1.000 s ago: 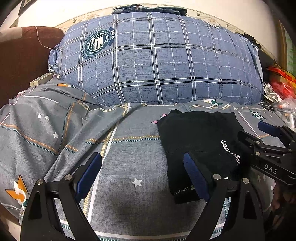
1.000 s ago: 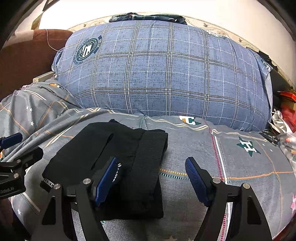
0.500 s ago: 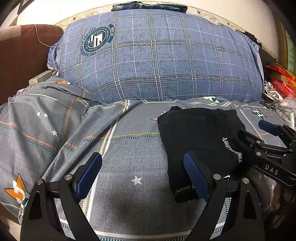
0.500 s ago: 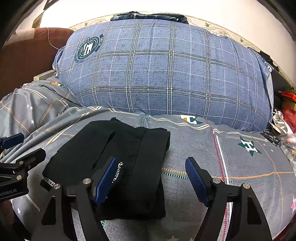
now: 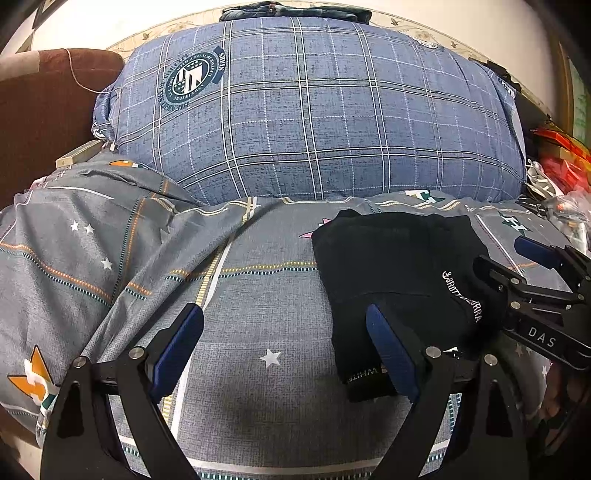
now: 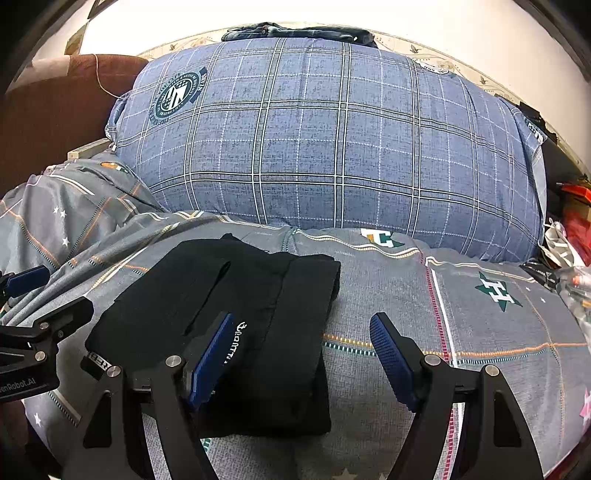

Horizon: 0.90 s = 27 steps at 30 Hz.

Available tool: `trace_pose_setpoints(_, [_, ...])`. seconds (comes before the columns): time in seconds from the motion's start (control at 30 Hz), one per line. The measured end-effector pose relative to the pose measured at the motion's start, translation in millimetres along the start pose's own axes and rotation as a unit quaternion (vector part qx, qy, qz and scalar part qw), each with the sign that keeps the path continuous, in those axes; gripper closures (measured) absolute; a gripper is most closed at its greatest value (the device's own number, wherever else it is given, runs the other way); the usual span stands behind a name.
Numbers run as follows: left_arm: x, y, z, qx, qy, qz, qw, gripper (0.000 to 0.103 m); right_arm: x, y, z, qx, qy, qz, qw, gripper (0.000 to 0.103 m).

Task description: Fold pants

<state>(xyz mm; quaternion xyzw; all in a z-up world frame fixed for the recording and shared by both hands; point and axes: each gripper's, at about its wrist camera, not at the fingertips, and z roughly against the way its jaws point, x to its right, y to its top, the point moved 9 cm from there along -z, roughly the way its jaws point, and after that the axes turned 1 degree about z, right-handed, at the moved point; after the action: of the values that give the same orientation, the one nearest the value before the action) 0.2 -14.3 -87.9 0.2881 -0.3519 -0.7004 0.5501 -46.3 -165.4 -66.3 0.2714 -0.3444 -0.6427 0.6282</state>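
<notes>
Black pants (image 5: 399, 273) lie folded into a compact rectangle on the grey patterned bedsheet (image 5: 258, 295); white lettering shows on them. In the left wrist view my left gripper (image 5: 284, 347) hovers open just left of the pants, its right pad near their left edge, nothing between the pads. My right gripper (image 6: 301, 354) is open too, above the pants' (image 6: 229, 314) right part, its left pad over the black cloth and its right pad over bare sheet. Each gripper shows at the edge of the other's view: the right gripper (image 5: 528, 273) and the left gripper (image 6: 37, 291).
A big blue plaid pillow (image 5: 314, 114) fills the back of the bed, with folded denim (image 5: 295, 9) on top. A dark red headboard (image 5: 40, 110) stands at the left. Cluttered red and white items (image 5: 557, 166) sit at the right edge.
</notes>
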Motion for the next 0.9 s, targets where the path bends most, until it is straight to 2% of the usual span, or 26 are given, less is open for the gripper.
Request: trace_pose_setpoints(0.9, [1.4,-4.0,-4.3,-0.012,-0.001,-0.001,0.9999,0.012,-1.2,0.5,1.0,0.001,0.0,0.001,1.0,0.026])
